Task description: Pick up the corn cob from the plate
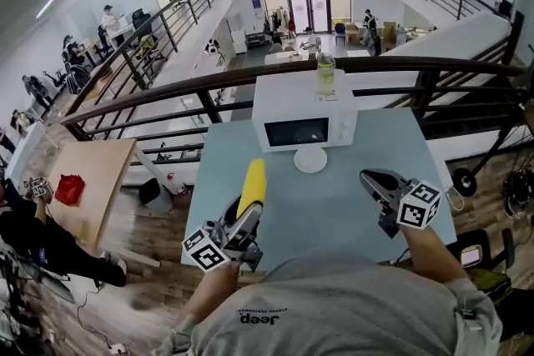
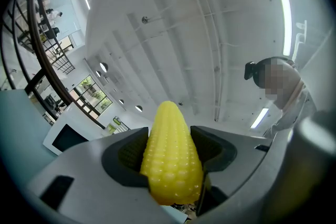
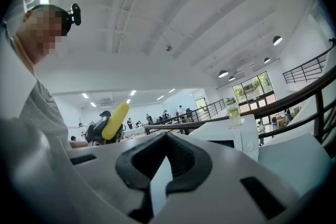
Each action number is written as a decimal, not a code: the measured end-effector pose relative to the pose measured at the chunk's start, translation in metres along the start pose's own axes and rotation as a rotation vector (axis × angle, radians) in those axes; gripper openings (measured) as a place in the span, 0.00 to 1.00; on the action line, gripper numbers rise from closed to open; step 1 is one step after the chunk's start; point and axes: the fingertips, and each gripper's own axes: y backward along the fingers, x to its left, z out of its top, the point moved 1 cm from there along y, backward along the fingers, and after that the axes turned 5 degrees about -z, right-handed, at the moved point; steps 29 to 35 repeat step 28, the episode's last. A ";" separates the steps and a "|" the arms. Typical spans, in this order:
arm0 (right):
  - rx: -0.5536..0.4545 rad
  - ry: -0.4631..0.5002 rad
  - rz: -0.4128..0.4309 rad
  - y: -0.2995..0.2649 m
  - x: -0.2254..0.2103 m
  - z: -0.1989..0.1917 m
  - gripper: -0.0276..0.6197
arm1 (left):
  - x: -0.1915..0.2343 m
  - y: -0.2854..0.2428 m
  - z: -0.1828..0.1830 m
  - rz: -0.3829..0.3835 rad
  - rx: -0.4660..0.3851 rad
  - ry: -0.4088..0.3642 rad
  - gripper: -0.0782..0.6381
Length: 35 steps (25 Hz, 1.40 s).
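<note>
Mezzanine of a bright, white-walled office hall: a pale blue desk (image 1: 359, 213) stands against a dark railing (image 1: 209, 82), with the lower floor and glass doors beyond it. A white microwave (image 1: 304, 117) sits at the desk's far edge at 12 o'clock in the head view, and a clear bottle (image 1: 325, 72) stands upright on top of it. A small white plate (image 1: 310, 160) lies on the desk just at the microwave's 6 o'clock.

The corn cob (image 1: 252, 186) is off the plate, at the plate's 8 o'clock and apart from it, over the near left part of the desk. The left tongs (image 1: 244, 221) are clenched on its thick end. In the left gripper view the dark pads press on both flanks of the yellow cob, whose tapered tip tilts up toward the ceiling.

The right tongs (image 1: 370, 177) are at the plate's 4 o'clock, over the near right part of the desk. Their tips meet, only a sliver of desk shows behind them, and nothing is between them. From the right gripper view the raised cob shows at 9 o'clock, and the microwave and bottle at 3 o'clock.

The person wears a grey T-shirt (image 1: 334, 308), seen at 6 o'clock in the head view.
</note>
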 end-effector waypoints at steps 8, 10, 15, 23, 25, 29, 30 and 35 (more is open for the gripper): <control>0.032 0.071 -0.015 -0.005 0.009 0.000 0.06 | -0.001 0.007 0.007 0.004 -0.011 0.000 0.48; 0.035 0.072 -0.013 -0.005 0.009 0.000 0.06 | -0.001 0.007 0.007 0.004 -0.013 0.001 0.48; 0.042 0.076 -0.013 -0.005 0.005 -0.004 0.06 | 0.001 0.006 0.003 0.001 -0.011 0.001 0.48; 0.048 0.075 -0.018 0.001 0.004 -0.005 0.06 | -0.005 0.003 0.002 -0.006 -0.013 0.000 0.48; 0.051 0.075 -0.020 0.001 0.006 -0.004 0.06 | -0.006 0.005 0.003 -0.006 -0.013 0.001 0.48; 0.049 0.077 -0.013 -0.002 0.011 -0.003 0.06 | -0.007 0.008 0.007 -0.006 -0.012 0.001 0.48; 0.049 0.077 -0.013 -0.002 0.011 -0.003 0.06 | -0.007 0.008 0.007 -0.006 -0.012 0.001 0.48; 0.049 0.077 -0.013 -0.002 0.011 -0.003 0.06 | -0.007 0.008 0.007 -0.006 -0.012 0.001 0.48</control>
